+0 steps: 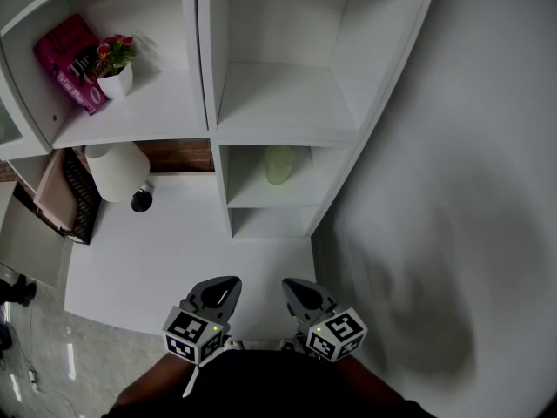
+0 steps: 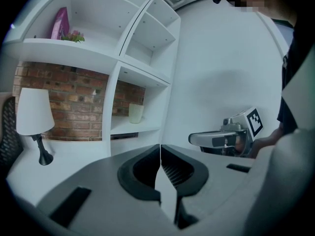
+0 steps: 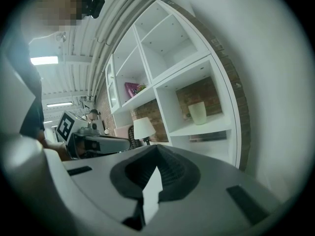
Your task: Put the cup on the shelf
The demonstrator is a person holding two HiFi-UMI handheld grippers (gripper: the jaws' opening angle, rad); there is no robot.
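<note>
Cup [image 1: 279, 165] stands upright, long axis vertical, on a board in the right column of the shelf [image 1: 202, 59], one compartment up from the table [image 1: 174, 251]. Nothing touches it, so I judge the placing done.

From the cup the two grippers lie well apart, low in the head view over the table's near edge. The cup is ahead of both, a little to the right of the gap between them, so the right gripper [image 1: 291, 286] is slightly nearer than the left gripper [image 1: 228, 284]. Each has its jaws closed together on nothing, as its own view shows.

Further out, a lamp [image 1: 116, 171] stands on the table at left, and a potted plant [image 1: 116, 75] and a pink box [image 1: 70, 62] sit in the upper left compartment.

Only the head view shows both grippers against the table. The gripper views give the cup's side profile, pale and slightly tapered, and the brick wall [image 2: 74, 102] behind it.
</note>
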